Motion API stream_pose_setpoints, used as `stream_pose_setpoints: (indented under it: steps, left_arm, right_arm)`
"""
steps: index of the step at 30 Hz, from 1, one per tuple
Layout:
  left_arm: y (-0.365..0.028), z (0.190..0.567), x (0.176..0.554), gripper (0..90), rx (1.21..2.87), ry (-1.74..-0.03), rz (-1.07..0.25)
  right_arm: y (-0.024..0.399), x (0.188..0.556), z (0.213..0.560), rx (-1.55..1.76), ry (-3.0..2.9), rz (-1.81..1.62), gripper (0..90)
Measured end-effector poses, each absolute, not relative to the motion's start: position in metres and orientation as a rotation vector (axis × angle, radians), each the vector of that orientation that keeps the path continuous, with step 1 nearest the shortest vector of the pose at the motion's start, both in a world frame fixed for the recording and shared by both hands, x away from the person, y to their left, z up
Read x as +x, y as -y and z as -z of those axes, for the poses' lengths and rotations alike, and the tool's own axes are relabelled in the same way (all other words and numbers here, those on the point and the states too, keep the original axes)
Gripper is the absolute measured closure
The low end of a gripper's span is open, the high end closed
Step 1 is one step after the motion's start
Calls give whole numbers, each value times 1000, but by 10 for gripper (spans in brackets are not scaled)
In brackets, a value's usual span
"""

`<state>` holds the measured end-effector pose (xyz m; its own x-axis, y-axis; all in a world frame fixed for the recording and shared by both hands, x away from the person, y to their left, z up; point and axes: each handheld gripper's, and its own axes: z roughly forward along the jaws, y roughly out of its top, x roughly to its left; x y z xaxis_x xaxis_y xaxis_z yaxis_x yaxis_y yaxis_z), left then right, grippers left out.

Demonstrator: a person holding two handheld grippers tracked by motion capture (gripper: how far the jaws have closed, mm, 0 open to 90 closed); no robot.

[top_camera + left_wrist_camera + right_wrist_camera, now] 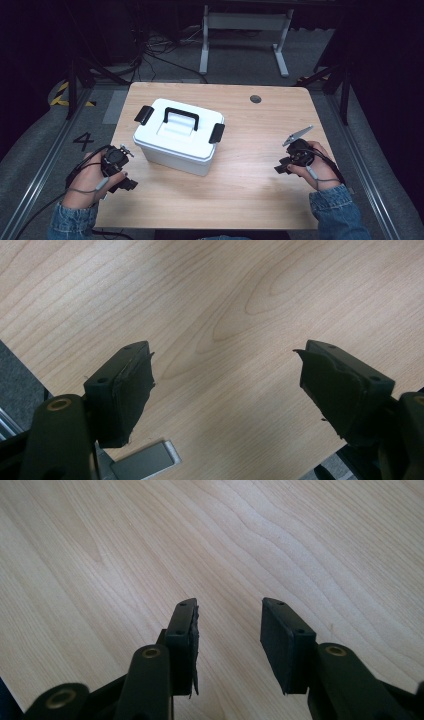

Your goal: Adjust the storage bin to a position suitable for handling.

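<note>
Both grippers, left gripper [131, 185] and right gripper [282, 168], hovered empty-jawed, released, near the table's [260, 190] side edges; reaching the white box's [178, 136] latches probably came next.

**One number on the floor**

You can read a single mark: a black numeral "4" [83, 141] on the grey floor [30, 150] to the left of the wooden table [260, 165], beside the metal rail. You have no lettering, label or brand to read on the white box [175, 137], its lid or the tabletop.
</note>
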<state>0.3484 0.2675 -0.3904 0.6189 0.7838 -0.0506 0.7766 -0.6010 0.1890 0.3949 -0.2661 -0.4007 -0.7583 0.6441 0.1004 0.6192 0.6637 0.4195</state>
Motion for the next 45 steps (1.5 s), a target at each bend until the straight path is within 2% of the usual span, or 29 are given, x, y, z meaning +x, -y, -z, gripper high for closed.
stream_pose_setpoints:
  steps: [15,31,45]
  left_arm:
    - [-267,389,348,217,2638,-1250,-60]
    - [-269,388,347,217,2621,-1248,-66]
    - [-272,389,347,198,2589,-1253,-63]
  right_arm:
    - [249,389,382,928,-2810,-777,575]
    - [211,405,329,862,-2803,-874,543]
    - [164,427,297,750,-2799,-952,527]
